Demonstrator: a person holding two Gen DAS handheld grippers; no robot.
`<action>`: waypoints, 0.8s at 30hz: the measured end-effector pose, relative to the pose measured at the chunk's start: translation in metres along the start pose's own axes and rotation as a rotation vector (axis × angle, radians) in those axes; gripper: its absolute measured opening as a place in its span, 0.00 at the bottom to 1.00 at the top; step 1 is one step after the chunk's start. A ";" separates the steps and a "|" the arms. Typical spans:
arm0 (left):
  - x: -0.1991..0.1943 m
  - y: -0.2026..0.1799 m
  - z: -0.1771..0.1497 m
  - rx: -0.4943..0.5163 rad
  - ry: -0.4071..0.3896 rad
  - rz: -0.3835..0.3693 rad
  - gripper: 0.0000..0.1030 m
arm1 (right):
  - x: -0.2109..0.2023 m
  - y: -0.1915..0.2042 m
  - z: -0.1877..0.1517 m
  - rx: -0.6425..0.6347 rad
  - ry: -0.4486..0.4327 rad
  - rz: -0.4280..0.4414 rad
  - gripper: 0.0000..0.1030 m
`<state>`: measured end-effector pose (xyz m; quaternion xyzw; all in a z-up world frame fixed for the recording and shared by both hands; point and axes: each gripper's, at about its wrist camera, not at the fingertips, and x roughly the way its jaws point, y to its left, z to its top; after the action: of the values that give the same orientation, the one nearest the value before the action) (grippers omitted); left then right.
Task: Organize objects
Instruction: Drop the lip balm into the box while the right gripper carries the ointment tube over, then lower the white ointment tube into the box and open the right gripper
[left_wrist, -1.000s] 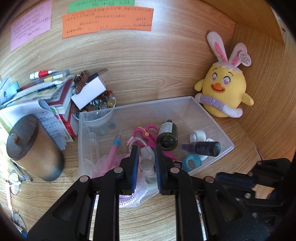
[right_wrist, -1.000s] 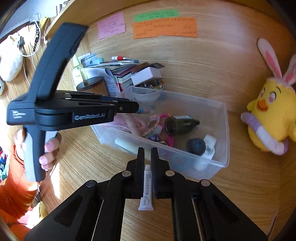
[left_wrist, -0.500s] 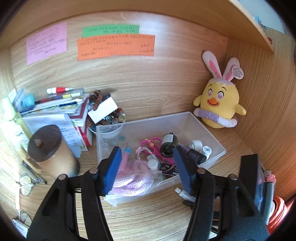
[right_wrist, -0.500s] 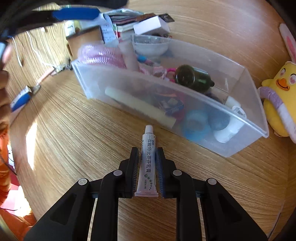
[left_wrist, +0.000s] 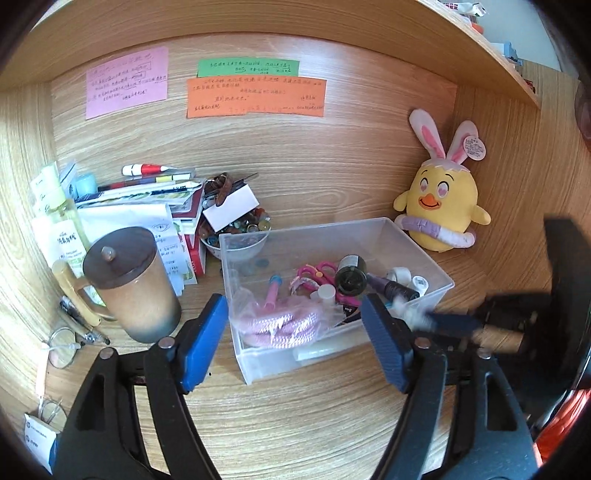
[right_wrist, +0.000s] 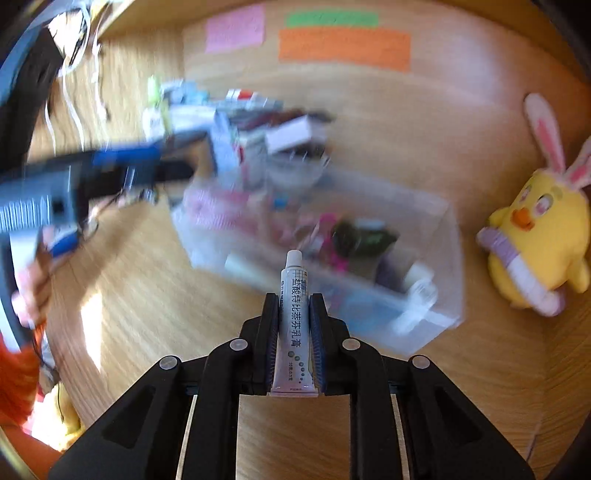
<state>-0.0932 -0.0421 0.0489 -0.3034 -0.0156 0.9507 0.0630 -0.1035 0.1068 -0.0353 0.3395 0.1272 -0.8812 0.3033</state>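
The right gripper is pinched tight on a small white ointment tube with a white screw cap and dark printed lettering, held between the blue pads with its flat crimped end back by the hinge and its cap poking out past the fingertips. The tube's long axis therefore runs straight along the line of the fingers, cap leading. Ahead of that cap, and a little to the right in the right wrist view, lies the clear plastic rectangular storage box on the wooden desk, blurred there but plainly beyond and below the tube, not yet under it. The same box shows sharply from the left wrist, already crowded with a pink cord in a bag, pink scissors, a dark green bottle and small white caps. The left gripper holds nothing: its jaws are opening, spread wide on either side of the box's near corner with only the box wall seen between them. It hangs just in front of the box, but empty, so the loaded right hand looks like the one that counts. Judging from this, the tube needs to travel forward along its own axis until the cap clears the near wall, and then be let go over the box's crowded floor.
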 end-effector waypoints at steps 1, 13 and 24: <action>-0.001 0.000 -0.002 -0.002 -0.002 -0.001 0.77 | -0.003 -0.003 0.007 0.007 -0.019 -0.013 0.15; 0.001 -0.004 -0.017 -0.012 0.009 -0.011 0.84 | 0.043 -0.013 0.043 0.026 0.016 -0.060 0.18; 0.004 -0.007 -0.025 -0.035 0.014 -0.018 0.85 | 0.001 -0.011 0.021 0.041 -0.056 -0.032 0.51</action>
<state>-0.0811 -0.0344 0.0272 -0.3108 -0.0344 0.9475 0.0662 -0.1220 0.1060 -0.0197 0.3188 0.1060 -0.8975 0.2855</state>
